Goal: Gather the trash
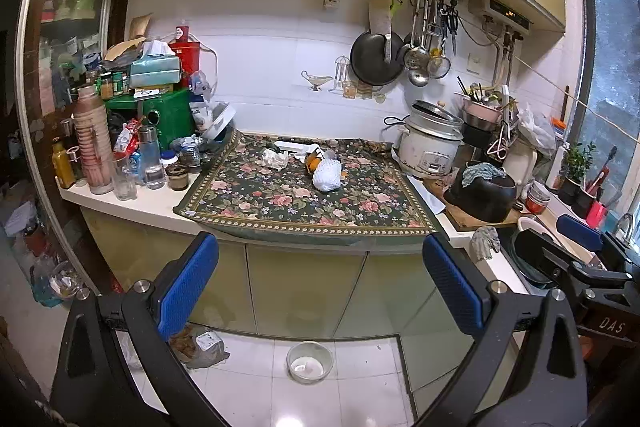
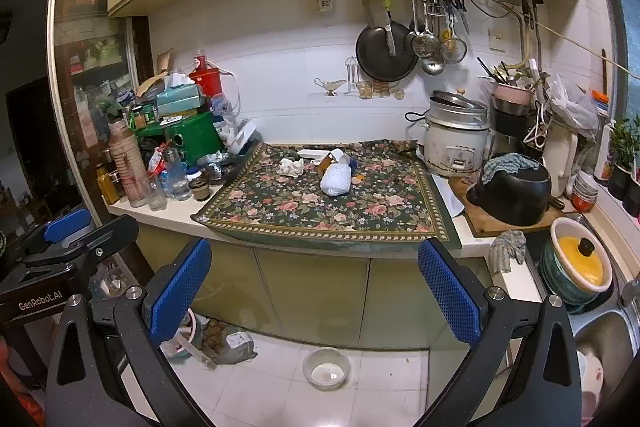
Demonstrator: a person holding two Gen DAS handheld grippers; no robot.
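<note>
Trash: a crumpled white tissue, a white foam fruit net and an orange-and-white wrapper lie together near the back middle of the floral cloth, untouched by either gripper.
Floral cloth: dark green with pink roses, spread over the white counter and drooping over its front edge.
Left gripper: blue-padded fingers spread wide, nothing between them, held out in front of the counter and below its edge, well apart from the trash.
Right gripper: fingers likewise wide apart and bare, at about the same height, just beside the left one.
Left of the cloth: a crowd of bottles, jars and glasses, with a green box and a tissue box stacked behind.
Right of the cloth: a white rice cooker; beyond it a black pot on a wooden board.
Floor: a clear bowl stands on the white tiles by the cabinet doors.
</note>
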